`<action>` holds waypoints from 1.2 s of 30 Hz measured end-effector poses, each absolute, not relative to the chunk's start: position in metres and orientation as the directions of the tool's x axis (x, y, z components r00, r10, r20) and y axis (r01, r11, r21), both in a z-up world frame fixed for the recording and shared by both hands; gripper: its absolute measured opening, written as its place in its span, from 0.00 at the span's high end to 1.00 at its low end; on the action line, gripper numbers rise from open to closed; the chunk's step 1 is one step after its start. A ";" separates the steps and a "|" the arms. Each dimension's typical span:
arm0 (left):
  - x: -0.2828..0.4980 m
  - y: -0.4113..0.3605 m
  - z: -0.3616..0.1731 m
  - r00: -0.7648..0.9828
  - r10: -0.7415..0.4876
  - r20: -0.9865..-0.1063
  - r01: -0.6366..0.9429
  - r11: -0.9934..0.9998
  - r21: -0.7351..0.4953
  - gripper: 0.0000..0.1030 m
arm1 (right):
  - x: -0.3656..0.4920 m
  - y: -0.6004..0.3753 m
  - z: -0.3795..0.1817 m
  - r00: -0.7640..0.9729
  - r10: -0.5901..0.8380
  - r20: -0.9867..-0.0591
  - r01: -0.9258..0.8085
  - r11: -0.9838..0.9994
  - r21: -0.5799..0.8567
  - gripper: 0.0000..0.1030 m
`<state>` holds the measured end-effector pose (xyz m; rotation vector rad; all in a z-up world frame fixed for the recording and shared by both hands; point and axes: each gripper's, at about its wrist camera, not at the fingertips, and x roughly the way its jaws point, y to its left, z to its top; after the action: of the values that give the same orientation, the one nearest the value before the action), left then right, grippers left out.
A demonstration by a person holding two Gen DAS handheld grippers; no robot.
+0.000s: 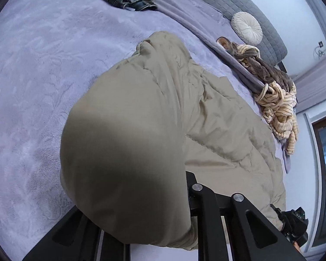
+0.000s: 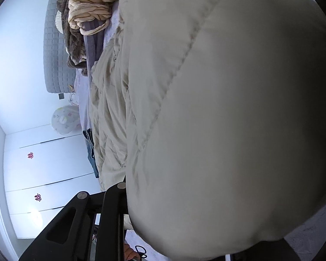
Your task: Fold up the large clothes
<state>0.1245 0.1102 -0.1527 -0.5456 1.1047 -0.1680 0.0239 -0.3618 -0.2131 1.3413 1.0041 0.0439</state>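
Showing matte black linkage arms on the left gripper, each pinned with round silver screws. Carrying long slotted cutouts on the right gripper, likewise black.

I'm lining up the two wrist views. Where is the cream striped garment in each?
Left wrist: cream striped garment, right of centre, on the bed's far edge beyond the beige jacket.
Right wrist: top left, beside the jacket.
Shared landmark: grey quilted headboard, next to it in both.
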 end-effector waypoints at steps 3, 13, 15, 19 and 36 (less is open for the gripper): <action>0.114 0.114 -0.137 0.454 -0.387 -0.802 -0.087 0.877 -0.473 0.81 | 0.015 -0.356 -0.202 0.602 0.550 -0.579 0.493 0.314 0.811 0.77; 0.037 0.140 -0.123 0.368 -0.441 -0.819 0.030 0.886 -0.463 0.81 | -0.053 -0.330 -0.185 0.579 0.522 -0.626 0.512 0.365 0.777 0.77; 0.016 0.145 -0.126 0.337 -0.445 -0.830 0.040 0.887 -0.459 0.82 | -0.069 -0.326 -0.184 0.570 0.521 -0.635 0.523 0.367 0.770 0.77; -0.033 0.162 -0.131 0.292 -0.452 -0.843 0.021 0.884 -0.467 0.81 | -0.108 -0.323 -0.189 0.537 0.537 -0.650 0.549 0.362 0.753 0.76; -0.124 0.233 -0.100 0.377 -0.129 -0.917 -0.181 0.961 -0.209 0.56 | -0.162 -0.306 -0.153 0.273 0.641 -0.717 0.361 0.623 0.694 0.61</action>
<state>-0.1235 0.2326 -0.0997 -0.2962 1.1886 0.0344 -0.1625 -0.3061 -0.1531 0.9473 1.3344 0.2324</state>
